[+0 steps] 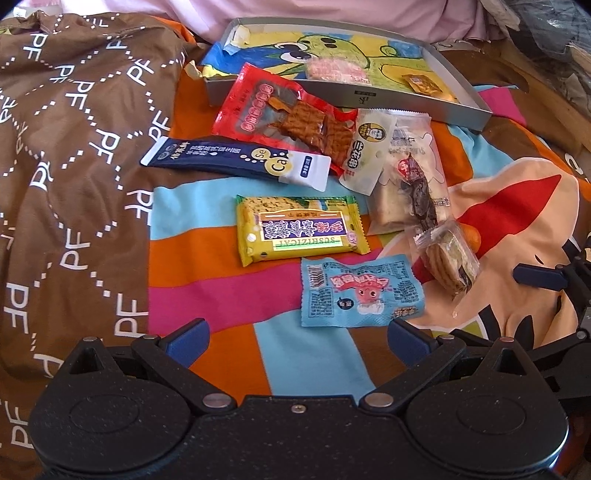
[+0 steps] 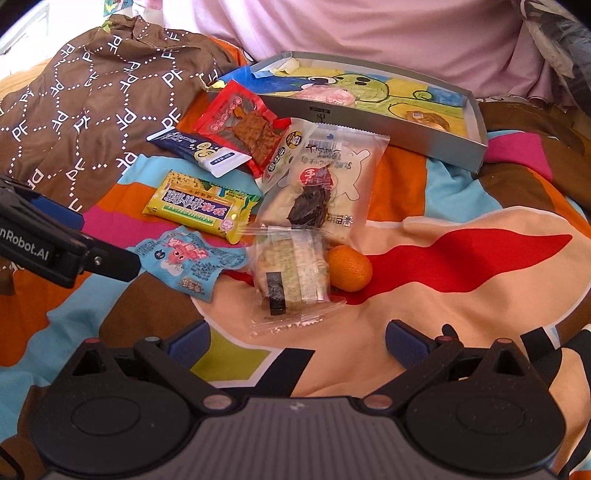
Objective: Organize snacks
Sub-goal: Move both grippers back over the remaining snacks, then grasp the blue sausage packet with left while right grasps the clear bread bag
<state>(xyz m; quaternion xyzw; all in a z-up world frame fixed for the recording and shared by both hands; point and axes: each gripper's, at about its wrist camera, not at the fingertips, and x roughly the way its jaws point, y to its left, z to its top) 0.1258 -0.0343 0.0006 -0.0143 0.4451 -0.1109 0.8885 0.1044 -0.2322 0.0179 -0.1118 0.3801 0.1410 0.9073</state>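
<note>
Left wrist view first: the left tongs (image 1: 297,332) sit low over a colourful bedsheet (image 1: 221,302), spread wide with nothing between them. Just ahead of the blue pads lies a light blue snack packet (image 1: 360,291), flat on the sheet. Beyond it is a yellow cracker pack (image 1: 301,229), then a dark blue stick pack (image 1: 236,162) with one white end. A red packet (image 1: 273,110) leans against the front wall of a grey box (image 1: 369,98) — inside the box, on a cartoon drawing, I can see a pink wrapped snack (image 1: 338,68) and a small brown one (image 1: 424,83). To the right, a clear bag with a dark snack (image 1: 415,177) on top overlaps a white-and-yellow packet (image 1: 365,147), and a clear cookie pack (image 1: 447,260) sits nearer. A brown blanket with "PF" lettering (image 1: 74,147) covers the left side. The right tongs' blue pad (image 1: 539,277) pokes in at the right edge.

Right wrist view: the right tongs (image 2: 297,338) are also wide open and empty, hovering over the sheet (image 2: 461,295). The clear cookie pack (image 2: 293,273) lies just ahead, touching a small orange fruit (image 2: 349,267) on its right. Behind them is the clear bag (image 2: 325,192), the yellow cracker pack (image 2: 201,208), the light blue packet (image 2: 188,260), the red packet (image 2: 243,122) and the blue stick pack (image 2: 199,149). The grey box (image 2: 399,134) sits at the back, pink fabric (image 2: 369,29) behind it. The left tongs' body (image 2: 55,240) reaches in from the left — can't tell its opening from here.
</note>
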